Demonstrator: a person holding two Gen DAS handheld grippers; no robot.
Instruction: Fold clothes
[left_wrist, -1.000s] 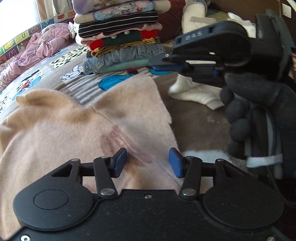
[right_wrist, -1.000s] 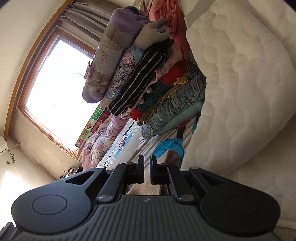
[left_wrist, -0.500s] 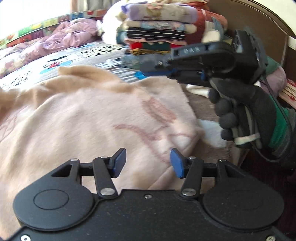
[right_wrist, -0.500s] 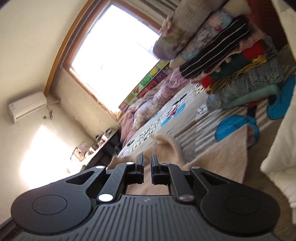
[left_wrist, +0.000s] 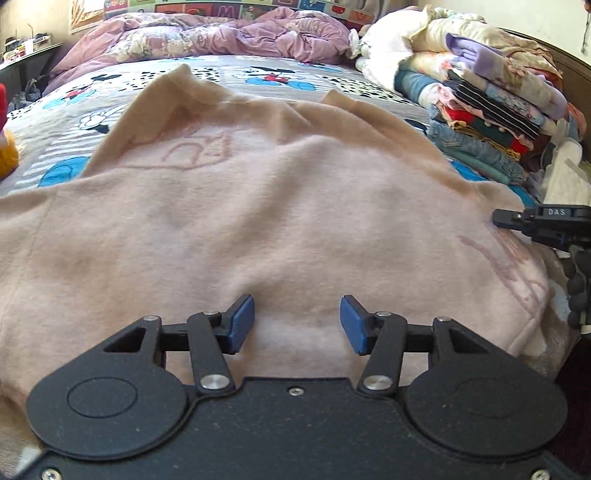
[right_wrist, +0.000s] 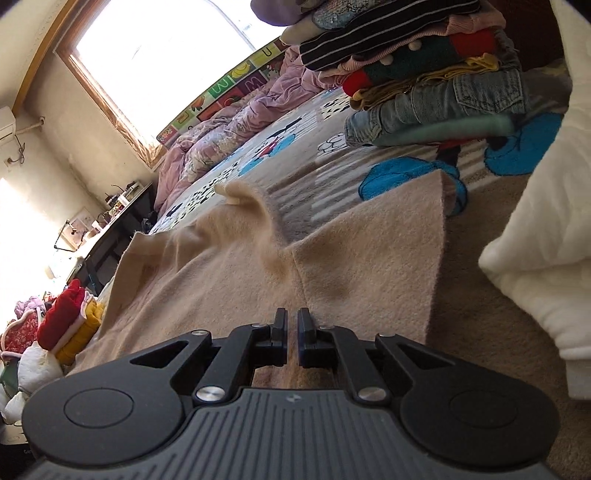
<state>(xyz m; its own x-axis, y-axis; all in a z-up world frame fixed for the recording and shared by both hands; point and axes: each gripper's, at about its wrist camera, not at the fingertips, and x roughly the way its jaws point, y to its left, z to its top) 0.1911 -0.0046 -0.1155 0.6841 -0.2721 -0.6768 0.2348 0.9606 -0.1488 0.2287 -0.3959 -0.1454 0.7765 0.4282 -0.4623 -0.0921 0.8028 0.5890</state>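
The left gripper (left_wrist: 297, 324) has its blue-padded fingers (left_wrist: 241, 323) spread apart with nothing between them, poised low over the near edge of the beige fleece garment (left_wrist: 258, 206). Over on the right gripper (right_wrist: 291, 332), the black fingers (right_wrist: 279, 325) are pressed almost together, only a thin slit showing; whether any cloth is caught in that slit cannot be told from here.

The garment fills the middle of the left wrist view, laid out flat on the bed (left_wrist: 258, 74), its faint pink script showing at upper left of the cloth and again at the right edge. In the right wrist view the same fleece spreads out from the fingers toward the centre of the frame, with one small corner curled upward near the middle and a straight hem running down on the right side.

At the right edge of the left wrist view the right gripper pokes in, its tip just at the garment's edge, with a dark gloved hand (left_wrist: 578, 288) below it.

A stack of folded clothes (left_wrist: 491, 122) sits at upper right, well beyond the fleece. A rumpled purple duvet (left_wrist: 221, 33) lies along the top of the frame. A white quilted blanket (right_wrist: 546, 240) bulks in at the right of the right wrist view, beside the garment's hem.
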